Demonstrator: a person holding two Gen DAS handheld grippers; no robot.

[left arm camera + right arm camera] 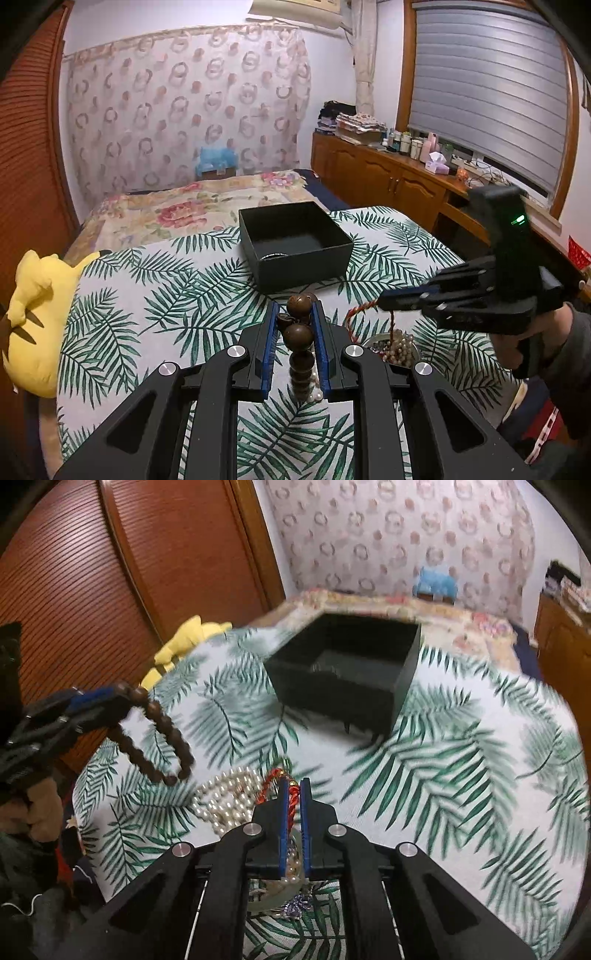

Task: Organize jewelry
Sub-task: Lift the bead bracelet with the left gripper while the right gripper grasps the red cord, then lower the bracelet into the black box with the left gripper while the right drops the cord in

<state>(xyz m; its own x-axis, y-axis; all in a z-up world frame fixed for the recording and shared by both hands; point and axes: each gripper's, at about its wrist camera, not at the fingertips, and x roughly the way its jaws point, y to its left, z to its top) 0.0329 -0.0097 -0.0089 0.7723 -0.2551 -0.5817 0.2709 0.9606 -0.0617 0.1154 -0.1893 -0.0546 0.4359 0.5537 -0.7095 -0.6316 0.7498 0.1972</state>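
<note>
My left gripper point(294, 314) is clamped on a brown wooden bead bracelet point(298, 332); the blue pads point(318, 332) press the big beads from both sides. From the right wrist view the rest of that bracelet point(159, 734) hangs in a loop below the left gripper point(110, 698), clear of the cloth.

My right gripper point(294, 794) is closed on a red twisted cord point(292, 801), which runs up between the blue pads point(283, 812). In the left wrist view the red cord point(360, 308) arcs from the right gripper tip point(384, 301) down toward the jewelry pile. My right hand point(532, 332) holds the gripper body; a green light point(517, 220) glows on it.

Under the right gripper lies the pile: pearl strands point(225, 801) on the cloth just left of the fingers, a pale green bangle point(273, 901) and something purple and sparkly point(295, 910) below, blurred. In the left view the pearls point(400, 349) seem to sit in a small round dish point(373, 345), hard to tell.

Black open box point(295, 243) sits farther out on the palm-leaf tablecloth point(166, 295), well apart from both grippers; a ring-like item point(274, 255) shows inside near its front wall. In the right view the box point(347, 672) is motion-blurred.

Yellow plush toy point(37, 314) at the table's left edge. Floral bed point(192, 210) behind, wooden cabinet point(388, 181) to the right.
</note>
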